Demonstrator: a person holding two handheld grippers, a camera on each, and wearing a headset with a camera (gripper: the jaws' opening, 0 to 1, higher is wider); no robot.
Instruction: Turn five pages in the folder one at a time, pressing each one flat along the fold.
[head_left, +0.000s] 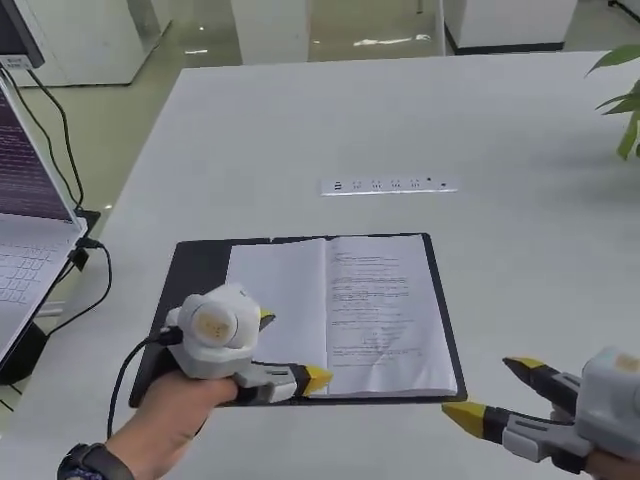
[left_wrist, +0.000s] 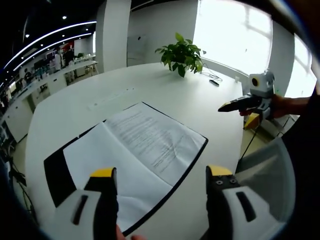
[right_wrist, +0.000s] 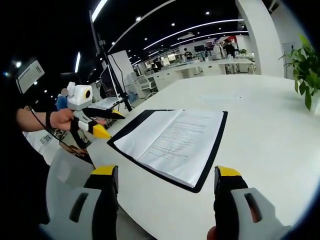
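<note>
White laptop (head_left: 25, 225) sits at the table's (head_left: 420, 110) left edge, its screen striped with lines of text too small to read, and black cables (head_left: 95, 262) trail from its side. Next comes the left gripper (head_left: 292, 347), held over the folder's (head_left: 195, 275) near left corner; its yellow-tipped jaws are spread wide, one tip close to the bottom of the fold, though whether it touches the paper I cannot tell. The folder lies open and flat near the front of the table, with a black cover, a blank left page (head_left: 280, 295) and a right page (head_left: 385, 305) carrying printed paragraphs, legible in none of the views. Beyond it, well apart, lies a white power strip (head_left: 388, 186). To the right, just off the folder's near right corner, the right gripper (head_left: 480, 388) hangs above bare tabletop with its jaws parted and nothing between them. Green plant leaves (head_left: 625, 100) show at the far right edge
</note>
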